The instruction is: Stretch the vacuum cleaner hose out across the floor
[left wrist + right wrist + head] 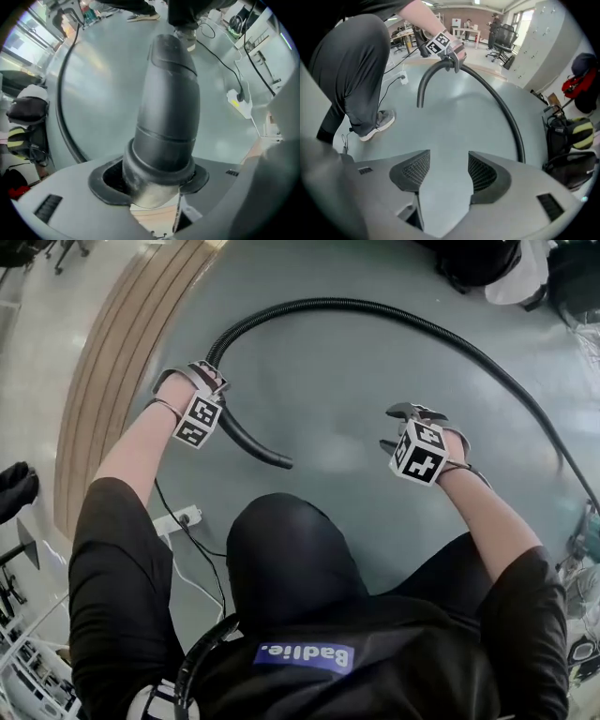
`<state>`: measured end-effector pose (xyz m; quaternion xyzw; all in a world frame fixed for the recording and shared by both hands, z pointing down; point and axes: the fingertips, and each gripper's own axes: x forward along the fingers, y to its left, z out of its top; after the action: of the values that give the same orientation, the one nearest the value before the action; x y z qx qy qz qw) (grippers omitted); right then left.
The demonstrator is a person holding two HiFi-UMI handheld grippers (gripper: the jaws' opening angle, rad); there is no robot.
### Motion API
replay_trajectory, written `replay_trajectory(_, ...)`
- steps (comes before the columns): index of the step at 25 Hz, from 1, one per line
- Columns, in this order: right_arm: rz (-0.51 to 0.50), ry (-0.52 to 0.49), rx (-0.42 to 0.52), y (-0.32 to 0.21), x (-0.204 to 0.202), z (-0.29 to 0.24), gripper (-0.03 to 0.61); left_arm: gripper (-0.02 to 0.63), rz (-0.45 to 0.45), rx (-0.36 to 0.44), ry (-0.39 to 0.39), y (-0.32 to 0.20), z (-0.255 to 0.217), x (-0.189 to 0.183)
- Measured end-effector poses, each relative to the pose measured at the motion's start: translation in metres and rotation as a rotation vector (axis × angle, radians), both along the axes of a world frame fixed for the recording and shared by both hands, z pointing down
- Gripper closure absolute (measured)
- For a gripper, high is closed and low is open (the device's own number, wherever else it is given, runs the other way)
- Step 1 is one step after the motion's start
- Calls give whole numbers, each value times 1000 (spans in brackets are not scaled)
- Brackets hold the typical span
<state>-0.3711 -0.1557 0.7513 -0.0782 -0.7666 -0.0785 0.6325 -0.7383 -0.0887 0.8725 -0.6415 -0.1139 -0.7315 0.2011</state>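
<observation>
Stretching underway: my left gripper [212,373] clamps the black ribbed plastic vacuum hose [375,307] near its end, arced over the floor [347,418]; right gripper [409,412] gapes empty. Next, I'd pull outward, straightening that curve.

I count two claws of mine, the left claw [208,378] and the right claw [445,176], and one black hose [375,310]. Past my left claw lies one white power strip [238,101]. Right of my right claw sit one yellow-and-black bag [575,133] and one red bag [576,86].
</observation>
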Motion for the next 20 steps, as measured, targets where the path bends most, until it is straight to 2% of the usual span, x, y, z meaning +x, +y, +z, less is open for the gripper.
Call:
replay_trajectory(3,90,38,9,-1,16,3,339,342,34,-23,-94,3,31,-50)
replay_trajectory(5,141,46,11,1,22,3,339,291,47,-58,-143,5,47,-77)
replay_trajectory(7,194,28,12,4,24,-1,339,238,4,-96,-158,6,59,-98)
replay_trajectory(10,244,-13,28,4,30,-12,339,148,-80,-115,-138,4,72,-122)
replay_trajectory(13,297,-48,41,-1,43,-22,339,117,-149,-116,-45,5,76,-120)
replay_trajectory(17,423,-129,30,-9,65,-33,339,105,-332,-159,240,11,53,-82)
replay_trajectory(18,441,-146,30,-9,68,-36,339,102,-370,-156,291,11,44,-77)
replay_trajectory(20,459,-170,25,-10,74,-39,339,101,-389,-167,339,17,29,-72)
